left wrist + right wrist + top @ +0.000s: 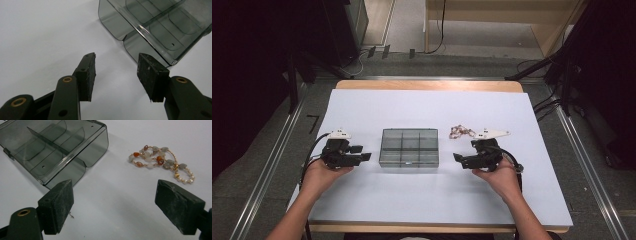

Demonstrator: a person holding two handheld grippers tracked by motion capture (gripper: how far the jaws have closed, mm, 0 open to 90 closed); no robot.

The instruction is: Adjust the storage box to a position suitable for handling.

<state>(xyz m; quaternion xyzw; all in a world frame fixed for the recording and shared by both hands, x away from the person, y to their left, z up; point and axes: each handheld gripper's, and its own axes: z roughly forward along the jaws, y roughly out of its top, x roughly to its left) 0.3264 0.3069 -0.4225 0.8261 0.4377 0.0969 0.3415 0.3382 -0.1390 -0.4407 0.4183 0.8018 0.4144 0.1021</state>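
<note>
A smoky clear compartment box [408, 147] lies closed in the middle of the white sheet. A beaded chain [460, 131] of orange, grey and pearl beads lies in a small heap just right of it. My left gripper [362, 153] rests left of the box and points at it; in the left gripper view [116, 56] its jaws stand open over bare sheet, with the box [155, 27] ahead to the right. My right gripper [458, 158] sits right of the box. In its own view [115, 185] the jaws stand wide open and hold nothing, the box [55, 147] ahead left and the beaded chain [160, 161] ahead right.
The white sheet [427, 195] covers a wooden table [427, 85]. Floor rails [272, 160] run along both sides, and dark stands and cables [557, 85] crowd the far right. A person's forearms come in from the near edge.
</note>
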